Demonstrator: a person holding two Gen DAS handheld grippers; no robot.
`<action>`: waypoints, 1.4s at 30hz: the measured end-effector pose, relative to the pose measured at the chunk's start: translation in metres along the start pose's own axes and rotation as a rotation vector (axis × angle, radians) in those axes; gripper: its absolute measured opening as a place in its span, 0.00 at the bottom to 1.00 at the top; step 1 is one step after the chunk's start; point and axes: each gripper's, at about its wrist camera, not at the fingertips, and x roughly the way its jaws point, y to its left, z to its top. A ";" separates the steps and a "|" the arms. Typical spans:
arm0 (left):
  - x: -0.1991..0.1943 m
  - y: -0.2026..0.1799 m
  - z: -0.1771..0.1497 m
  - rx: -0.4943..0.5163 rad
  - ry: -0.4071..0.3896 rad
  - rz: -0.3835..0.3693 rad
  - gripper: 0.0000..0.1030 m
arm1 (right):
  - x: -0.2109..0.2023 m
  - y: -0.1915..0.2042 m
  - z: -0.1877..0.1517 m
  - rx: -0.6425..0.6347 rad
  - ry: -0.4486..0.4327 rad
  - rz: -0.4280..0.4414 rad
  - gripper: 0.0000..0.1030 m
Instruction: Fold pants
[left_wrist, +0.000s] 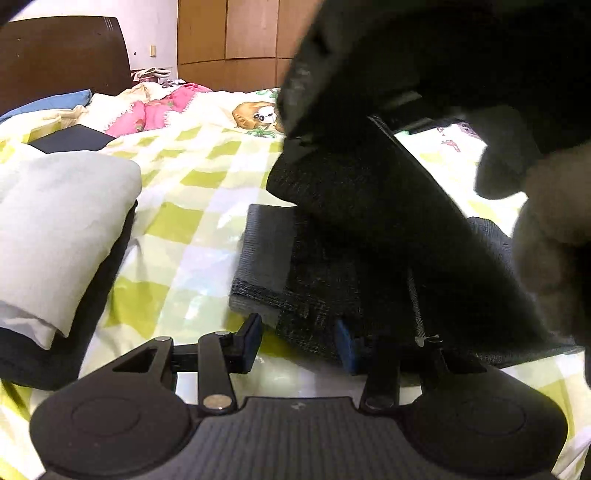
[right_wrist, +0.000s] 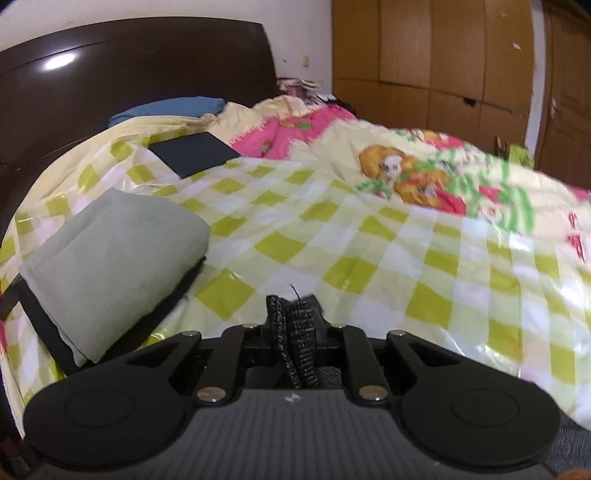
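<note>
The dark grey pants (left_wrist: 332, 266) lie partly folded on the checked bedspread in the left wrist view, with one part lifted up to the upper right. My left gripper (left_wrist: 299, 343) is open low over the bed, its right finger under the pants' near edge. My right gripper (right_wrist: 293, 332) is shut on a bunched fold of the pants (right_wrist: 295, 339) and holds it above the bed. The right gripper and the hand holding it show as a dark blur at the upper right of the left wrist view (left_wrist: 424, 74).
A folded pale grey garment (right_wrist: 110, 258) lies on a black one at the left. A black flat square (right_wrist: 192, 153) lies further back. Pink and blue bedding (right_wrist: 295, 125) is piled near the dark headboard (right_wrist: 129, 74). Wooden wardrobes (right_wrist: 443, 55) stand behind.
</note>
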 end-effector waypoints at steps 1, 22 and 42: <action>-0.002 0.002 -0.001 -0.001 0.000 0.003 0.55 | 0.003 0.002 -0.001 0.006 0.005 0.006 0.14; -0.023 -0.034 0.013 0.189 -0.084 0.058 0.56 | -0.097 -0.173 -0.066 0.347 0.035 -0.201 0.44; 0.067 -0.157 0.040 0.504 0.069 0.000 0.57 | -0.128 -0.363 -0.215 0.980 0.037 0.208 0.48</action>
